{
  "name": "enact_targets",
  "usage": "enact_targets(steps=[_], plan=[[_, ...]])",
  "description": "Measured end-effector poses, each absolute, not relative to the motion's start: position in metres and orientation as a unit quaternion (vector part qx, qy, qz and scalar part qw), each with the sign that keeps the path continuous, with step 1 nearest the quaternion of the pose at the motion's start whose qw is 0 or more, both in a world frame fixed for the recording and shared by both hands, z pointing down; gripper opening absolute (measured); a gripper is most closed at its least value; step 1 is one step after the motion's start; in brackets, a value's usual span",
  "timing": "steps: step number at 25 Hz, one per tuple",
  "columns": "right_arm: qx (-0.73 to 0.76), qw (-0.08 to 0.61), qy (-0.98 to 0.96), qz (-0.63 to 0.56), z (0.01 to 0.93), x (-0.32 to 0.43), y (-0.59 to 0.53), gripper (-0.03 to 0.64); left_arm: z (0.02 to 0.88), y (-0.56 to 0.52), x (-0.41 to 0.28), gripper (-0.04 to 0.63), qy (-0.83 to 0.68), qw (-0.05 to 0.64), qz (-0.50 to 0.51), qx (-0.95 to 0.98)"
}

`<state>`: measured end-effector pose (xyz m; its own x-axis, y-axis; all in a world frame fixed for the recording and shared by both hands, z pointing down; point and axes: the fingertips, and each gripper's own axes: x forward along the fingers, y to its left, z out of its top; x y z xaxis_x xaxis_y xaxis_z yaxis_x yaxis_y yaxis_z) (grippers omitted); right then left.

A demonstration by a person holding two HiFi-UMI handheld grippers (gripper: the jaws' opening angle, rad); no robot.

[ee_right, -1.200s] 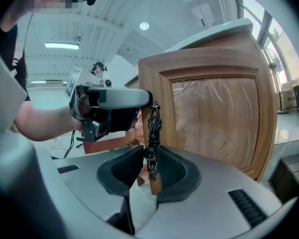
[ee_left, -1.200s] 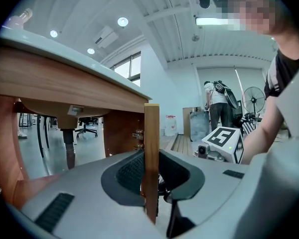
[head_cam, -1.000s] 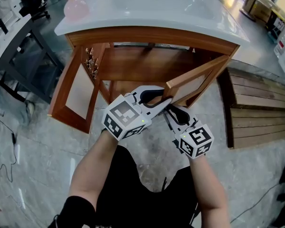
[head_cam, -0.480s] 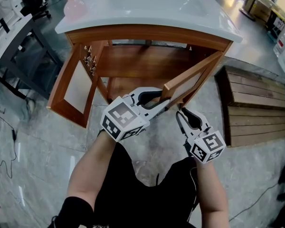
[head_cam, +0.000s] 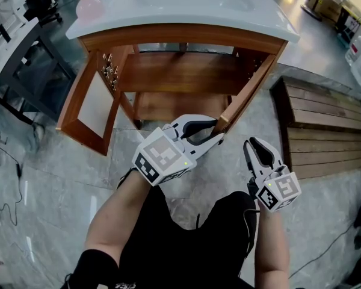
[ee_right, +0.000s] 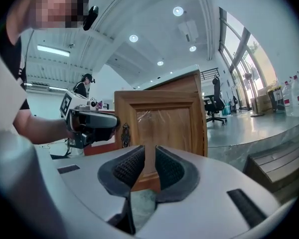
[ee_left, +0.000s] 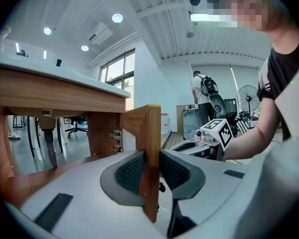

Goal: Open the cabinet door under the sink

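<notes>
The right cabinet door under the sink stands almost fully out, its free edge pinched in my left claw, jaws just eased slightly. The left door hangs open. My right claw, just narrowed, holds nothing. A slatted platform lies close beside the swing path.

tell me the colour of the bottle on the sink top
Pale pink bottle, clearest in the head view.
</notes>
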<state>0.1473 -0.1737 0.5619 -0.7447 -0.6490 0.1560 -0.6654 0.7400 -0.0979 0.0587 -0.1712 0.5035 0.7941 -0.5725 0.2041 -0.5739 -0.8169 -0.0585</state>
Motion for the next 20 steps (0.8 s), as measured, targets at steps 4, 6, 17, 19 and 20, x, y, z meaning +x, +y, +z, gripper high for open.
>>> enact_targets(steps=[4,6,17,19,20], plan=[[0.343,0.087,-0.931,0.084,0.584,0.155,-0.147,0.081,0.503,-0.164,0.073,0.114,-0.285,0.001,0.106,0.953],[0.339,0.088,-0.931,0.098,0.593,0.159,-0.137,0.081,0.505,-0.164,0.077,0.118,-0.280,0.004,0.106,0.954],[0.375,0.080,-0.919,0.097,0.588,0.187,-0.126,0.081,0.506,-0.147,0.134,0.130,-0.234,-0.016,0.109,0.966],[0.393,0.080,-0.911,0.100,0.591,0.202,-0.121,0.081,0.508,-0.145,0.148,0.121,-0.228,-0.023,0.108,0.967],[0.403,0.079,-0.906,0.103,0.593,0.211,-0.118,0.081,0.509,-0.144,0.154,0.108,-0.227,-0.027,0.108,0.968]])
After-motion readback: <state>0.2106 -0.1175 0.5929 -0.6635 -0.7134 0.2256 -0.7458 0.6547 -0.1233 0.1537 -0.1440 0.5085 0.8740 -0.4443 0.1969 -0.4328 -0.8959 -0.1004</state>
